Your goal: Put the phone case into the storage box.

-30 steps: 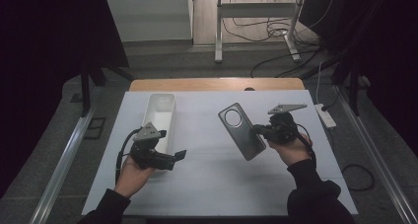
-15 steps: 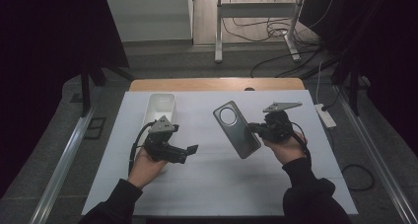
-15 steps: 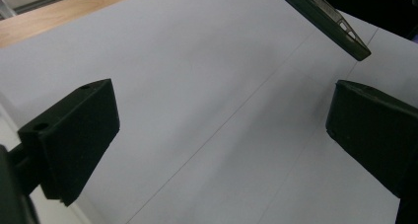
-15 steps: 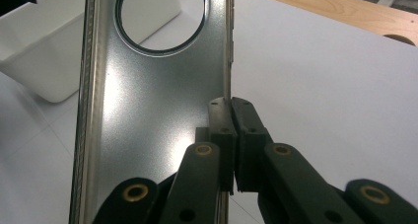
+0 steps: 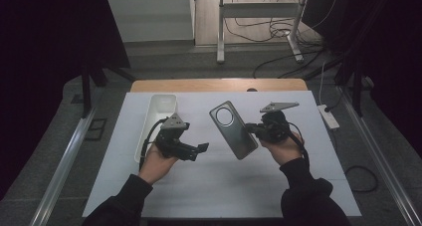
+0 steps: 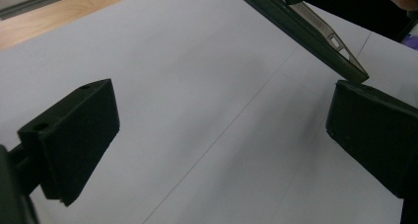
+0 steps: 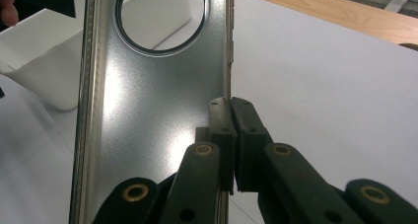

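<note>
Over the white surface (image 5: 224,186): I have both grippers raised clear of it, one in each of my hands, as the high view shows.
Right gripper (image 5: 253,130): my right hand (image 5: 281,149) holds it right of centre; its fingers (image 7: 222,130) are closed tight on one long edge of the grey back cover (image 5: 233,130).
Grey back cover, position: held off the surface between the two grippers, tilted, its round camera opening (image 5: 226,117) at the far end.
Grey back cover relative to right fingers: in the right gripper view the edge sits pinched between both pads, about midway along the cover's length; the panel extends away to the left of the fingers.
Left gripper (image 5: 199,150): my left hand (image 5: 159,161) holds it left of centre; its fingers (image 6: 74,135) stand wide apart with nothing between them.
Grey back cover relative to left fingers: in the left gripper view the cover's near corner (image 6: 357,76) hangs just above one finger; I cannot tell whether they touch.
White bin (image 5: 158,111): rests on the surface at the far left, just beyond the left gripper.
</note>
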`<state>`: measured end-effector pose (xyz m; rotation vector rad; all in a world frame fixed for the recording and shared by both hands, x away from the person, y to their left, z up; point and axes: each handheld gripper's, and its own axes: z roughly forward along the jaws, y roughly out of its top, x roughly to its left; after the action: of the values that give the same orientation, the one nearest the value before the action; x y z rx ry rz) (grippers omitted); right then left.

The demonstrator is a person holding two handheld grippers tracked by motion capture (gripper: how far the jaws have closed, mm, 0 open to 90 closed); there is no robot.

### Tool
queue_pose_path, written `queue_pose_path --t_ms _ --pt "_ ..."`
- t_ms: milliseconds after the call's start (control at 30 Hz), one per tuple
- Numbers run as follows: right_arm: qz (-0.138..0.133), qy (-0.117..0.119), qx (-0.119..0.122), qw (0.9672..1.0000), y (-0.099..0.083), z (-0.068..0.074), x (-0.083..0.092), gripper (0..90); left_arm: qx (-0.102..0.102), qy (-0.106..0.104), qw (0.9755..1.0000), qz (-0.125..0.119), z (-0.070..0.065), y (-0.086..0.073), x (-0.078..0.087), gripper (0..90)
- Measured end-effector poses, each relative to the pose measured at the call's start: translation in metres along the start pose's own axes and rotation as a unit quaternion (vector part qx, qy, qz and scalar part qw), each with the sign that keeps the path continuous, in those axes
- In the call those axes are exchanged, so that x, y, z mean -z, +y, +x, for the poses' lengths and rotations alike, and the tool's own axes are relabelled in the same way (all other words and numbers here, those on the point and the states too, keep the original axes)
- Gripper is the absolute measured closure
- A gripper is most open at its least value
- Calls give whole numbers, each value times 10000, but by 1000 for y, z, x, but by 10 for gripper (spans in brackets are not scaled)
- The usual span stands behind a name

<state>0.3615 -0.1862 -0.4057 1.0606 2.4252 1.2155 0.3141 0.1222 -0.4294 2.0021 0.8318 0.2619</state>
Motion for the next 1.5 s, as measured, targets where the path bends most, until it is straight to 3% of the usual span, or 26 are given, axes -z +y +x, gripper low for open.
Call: queue_pose_path --t_ms 367,767,867,967,1133,1500 --pt "-34 36 43 10000 5 8 -5 886 -81 -122 9999 5 -5 10 -14 8" --pt "-18 98 113 9999 7 18 -15 886 -2 -309 9995 15 -9 14 -23 5" --pt "-1 107 130 9999 6 20 -17 886 36 -452 9990 19 -10 13 -24 6" --pt "18 130 148 9998 5 22 -20 886 -7 -386 9992 78 -11 13 -25 22" --pt "45 146 183 9997 3 25 -24 886 119 -454 9989 68 -10 12 -26 100" --pt "58 152 204 9997 0 28 -28 886 370 -685 9966 254 -7 9 -28 422"
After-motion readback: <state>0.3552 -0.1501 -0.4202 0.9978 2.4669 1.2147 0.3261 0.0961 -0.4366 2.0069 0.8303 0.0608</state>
